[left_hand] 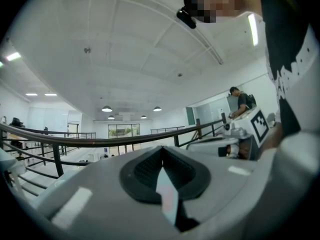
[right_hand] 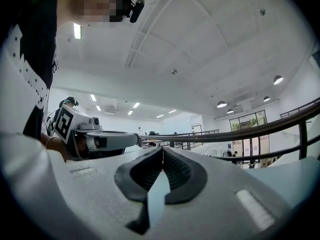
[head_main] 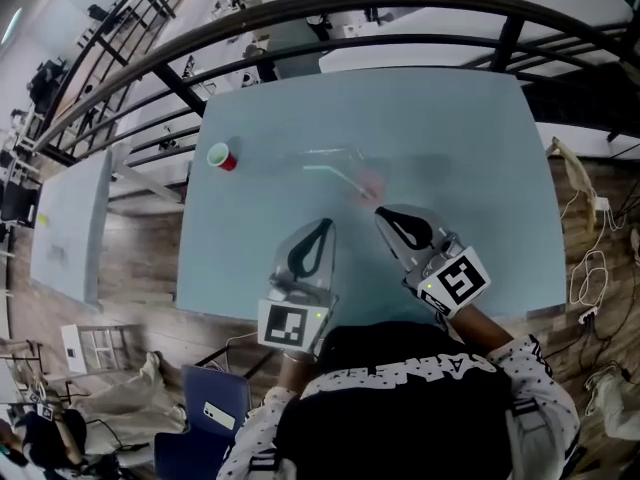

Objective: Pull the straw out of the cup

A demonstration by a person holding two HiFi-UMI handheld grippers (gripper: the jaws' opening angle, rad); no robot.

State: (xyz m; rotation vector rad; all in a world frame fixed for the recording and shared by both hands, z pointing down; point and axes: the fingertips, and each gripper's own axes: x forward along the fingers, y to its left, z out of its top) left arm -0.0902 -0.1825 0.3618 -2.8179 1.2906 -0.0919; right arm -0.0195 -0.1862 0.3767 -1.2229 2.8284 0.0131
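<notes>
Nearest the camera, the person's dark patterned sleeves point(head_main: 530, 368) reach forward over the near edge of the pale blue rectangular worktop point(head_main: 480, 168). The left gripper point(head_main: 324, 224) and the right gripper point(head_main: 381, 211), each grey-shelled with a black-and-white marker cube at its rear, lie level and side by side above the worktop, pointing away from the person. In its own view the left gripper's jaws are pressed together at the tip with nothing between them. The right gripper's jaws are likewise closed and empty.

Just beyond the right gripper's tip, the thin pale bent straw point(head_main: 338, 176) lies flat on the worktop, apart from both grippers. It is outside the small red cup with a pale mouth point(head_main: 223, 157), which sits well apart from it, to the left. Whether that cup is upright or tipped I cannot tell.

Past the far edge of the worktop, a curved dark metal railing point(head_main: 330, 8) runs across the scene.
</notes>
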